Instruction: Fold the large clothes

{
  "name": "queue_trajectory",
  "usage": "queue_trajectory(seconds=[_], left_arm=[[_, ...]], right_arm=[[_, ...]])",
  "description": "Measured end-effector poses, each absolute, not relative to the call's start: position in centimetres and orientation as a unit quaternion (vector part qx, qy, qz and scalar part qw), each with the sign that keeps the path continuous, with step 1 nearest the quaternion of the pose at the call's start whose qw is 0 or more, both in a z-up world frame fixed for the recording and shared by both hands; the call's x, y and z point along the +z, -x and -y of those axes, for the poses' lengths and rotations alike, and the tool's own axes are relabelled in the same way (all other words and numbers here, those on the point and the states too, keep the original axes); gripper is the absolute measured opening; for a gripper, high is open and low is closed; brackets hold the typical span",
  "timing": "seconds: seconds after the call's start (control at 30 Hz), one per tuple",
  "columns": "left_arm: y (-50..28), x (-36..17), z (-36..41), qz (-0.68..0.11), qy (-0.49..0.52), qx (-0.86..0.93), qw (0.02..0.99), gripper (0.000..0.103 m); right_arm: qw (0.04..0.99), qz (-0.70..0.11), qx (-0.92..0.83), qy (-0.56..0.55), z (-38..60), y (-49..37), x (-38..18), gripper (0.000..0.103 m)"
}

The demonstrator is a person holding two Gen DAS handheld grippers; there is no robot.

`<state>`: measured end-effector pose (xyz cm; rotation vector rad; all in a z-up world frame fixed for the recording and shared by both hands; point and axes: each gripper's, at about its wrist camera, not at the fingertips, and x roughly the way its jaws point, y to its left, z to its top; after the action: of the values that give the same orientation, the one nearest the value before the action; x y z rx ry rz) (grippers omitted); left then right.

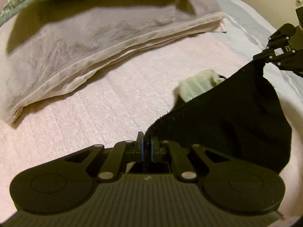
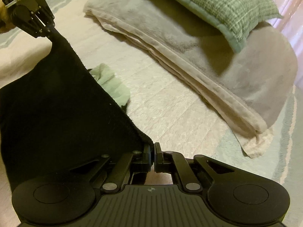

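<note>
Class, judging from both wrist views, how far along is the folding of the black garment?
Done: both corners are gripped. The left hand-held gripper and right hand-held gripper are shut on the black garment. In hand: it hangs stretched between them above the bed cover. Left: no fold shows yet.

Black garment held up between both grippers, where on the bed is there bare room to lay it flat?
The open pink bedspread between the folded beige blanket and the black garment is free. It's crowded near the pale green cloth lying by the garment's edge, and behind, where the green checked pillow rests on the blanket.
</note>
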<state>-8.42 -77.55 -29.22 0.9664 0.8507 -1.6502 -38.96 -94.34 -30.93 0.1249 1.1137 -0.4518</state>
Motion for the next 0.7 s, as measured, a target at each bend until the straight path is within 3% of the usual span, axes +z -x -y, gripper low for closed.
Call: queue_trajectory(seconds=[0.37,0.4,0.43,0.5,0.53,0.7], left_arm=[[6.7,-35.5,80.2,-0.389,-0.388,-0.654,0.520,0.007],[6.7,-36.0,80.2,-0.387,-0.388,-0.647,0.530,0.007],[6.5,-36.4,80.1,-0.388,-0.387,-0.640,0.538,0.011],[5.8,-36.5,79.7,-0.390,-0.372,-0.634,0.554,0.017],[5.5,-36.2,79.3,-0.384,-0.371,-0.631,0.563,0.016],[4.3,-33.2,75.8,-0.344,-0.384,-0.633,0.578,0.016]], right_arm=[[0.815,-0.500,-0.256,-0.139,97.8,38.9,-36.8,0.000],[0.813,-0.492,-0.272,-0.152,98.0,39.3,-37.1,0.005],[0.810,-0.484,-0.291,-0.156,98.1,39.7,-37.1,0.025],[0.804,-0.468,-0.332,-0.157,97.9,40.5,-36.5,0.049],[0.803,-0.455,-0.346,-0.165,97.6,41.3,-35.9,0.054],[0.802,-0.416,-0.389,-0.178,93.2,44.5,-32.0,0.054]])
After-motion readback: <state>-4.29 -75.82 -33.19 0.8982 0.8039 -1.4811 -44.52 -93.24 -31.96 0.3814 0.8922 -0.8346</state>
